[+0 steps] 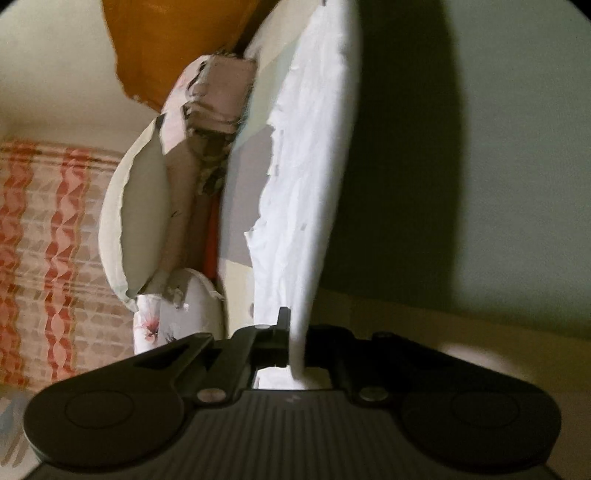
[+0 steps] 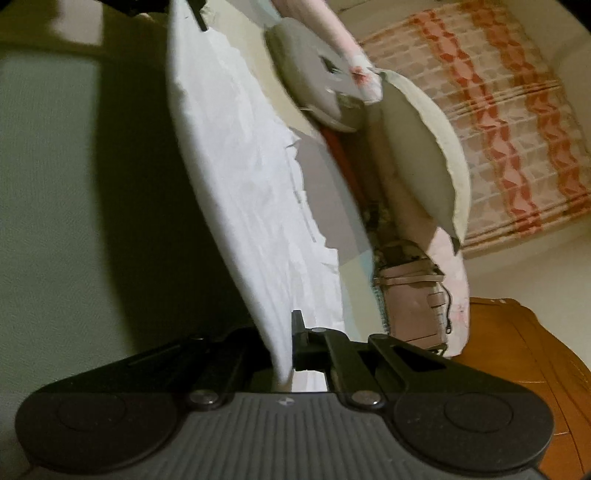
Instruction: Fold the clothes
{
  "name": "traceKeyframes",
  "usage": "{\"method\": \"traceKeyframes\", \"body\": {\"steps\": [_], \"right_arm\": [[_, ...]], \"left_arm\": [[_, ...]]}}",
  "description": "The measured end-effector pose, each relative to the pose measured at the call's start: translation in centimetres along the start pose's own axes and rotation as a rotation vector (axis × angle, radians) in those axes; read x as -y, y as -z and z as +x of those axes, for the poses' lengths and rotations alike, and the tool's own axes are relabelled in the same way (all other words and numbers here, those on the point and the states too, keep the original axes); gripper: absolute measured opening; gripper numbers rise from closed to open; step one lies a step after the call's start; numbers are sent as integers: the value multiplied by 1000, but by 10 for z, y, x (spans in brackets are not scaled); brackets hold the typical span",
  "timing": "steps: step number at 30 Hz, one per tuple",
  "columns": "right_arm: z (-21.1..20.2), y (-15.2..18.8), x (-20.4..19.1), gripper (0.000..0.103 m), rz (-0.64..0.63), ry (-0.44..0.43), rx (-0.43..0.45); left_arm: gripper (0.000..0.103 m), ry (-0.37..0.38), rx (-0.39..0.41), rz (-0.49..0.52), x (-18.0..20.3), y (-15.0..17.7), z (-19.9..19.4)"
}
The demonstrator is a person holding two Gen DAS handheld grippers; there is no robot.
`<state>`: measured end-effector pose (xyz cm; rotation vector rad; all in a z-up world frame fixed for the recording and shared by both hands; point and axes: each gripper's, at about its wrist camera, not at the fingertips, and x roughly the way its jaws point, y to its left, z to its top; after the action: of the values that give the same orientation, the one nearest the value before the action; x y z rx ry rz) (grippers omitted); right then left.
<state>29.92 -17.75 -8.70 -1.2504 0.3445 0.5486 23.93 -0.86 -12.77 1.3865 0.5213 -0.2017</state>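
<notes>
A white garment hangs stretched in the air between both grippers, its cloth wrinkled and its inner edge ragged. My left gripper is shut on one end of it, the fabric pinched between the black fingers. In the right wrist view the same white garment runs from the top of the frame down into my right gripper, which is shut on its other end. The far tip of the left gripper shows at the garment's upper end there.
Behind the cloth lie cream pillows, a floral pillow and a pink folded pile on a bed. A red-patterned curtain and a wooden door stand further off. A pale green wall with dark shadow fills the other side.
</notes>
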Motion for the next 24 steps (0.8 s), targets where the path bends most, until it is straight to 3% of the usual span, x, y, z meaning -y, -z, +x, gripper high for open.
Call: {"method": "traceKeyframes", "body": {"steps": [5,12,20,24], "right_arm": [[-50,5,-14,5,3,-88,-4],[-113,14,-48,5,0,-168,-9],[-127,17,-83,7,35,-206,-49],[-138,25,-89,15,71,-255,-65]], "left_arm": [[1,76,28,77,22,16,-56],[1,130,46,69,47,30,-115],[2,174,34,3,70,37,-124],[9,242,19,-56,67,42,-136]]}}
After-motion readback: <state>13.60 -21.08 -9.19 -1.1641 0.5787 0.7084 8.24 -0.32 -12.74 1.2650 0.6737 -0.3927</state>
